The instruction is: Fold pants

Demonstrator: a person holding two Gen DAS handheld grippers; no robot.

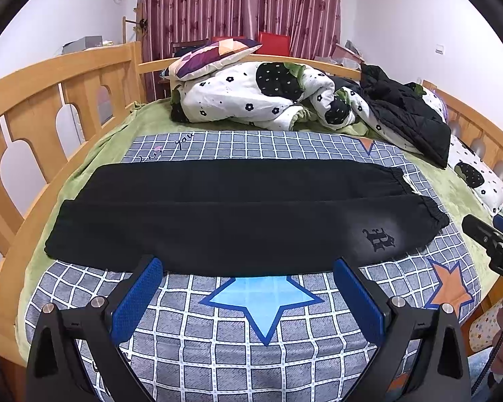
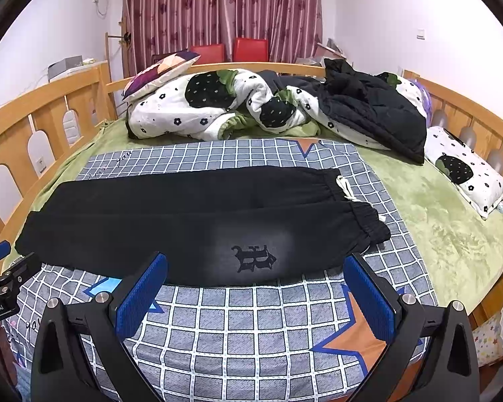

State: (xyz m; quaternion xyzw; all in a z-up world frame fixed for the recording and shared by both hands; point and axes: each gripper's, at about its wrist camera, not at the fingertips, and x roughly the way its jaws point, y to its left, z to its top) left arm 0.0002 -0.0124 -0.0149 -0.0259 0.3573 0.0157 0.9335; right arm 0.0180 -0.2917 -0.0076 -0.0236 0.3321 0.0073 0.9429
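Black pants (image 1: 231, 214) lie flat across the checked blanket (image 1: 251, 351), folded in half lengthwise, with the elastic waistband at the right and the leg ends at the left. A dark emblem shows near the waist (image 2: 253, 258). The pants also show in the right wrist view (image 2: 198, 221), with a white drawstring (image 2: 345, 187). My left gripper (image 1: 248, 268) is open and empty, just short of the pants' near edge. My right gripper (image 2: 255, 264) is open and empty, at the near edge by the emblem. The right gripper shows at the right edge of the left wrist view (image 1: 493, 238).
A bundled white floral quilt (image 1: 258, 97), a patterned pillow (image 1: 214, 57) and a black jacket (image 1: 405, 114) lie at the bed's far side. Wooden rails (image 1: 33, 120) run along the bed's left, far and right sides. A small pillow (image 2: 466, 171) lies at the right.
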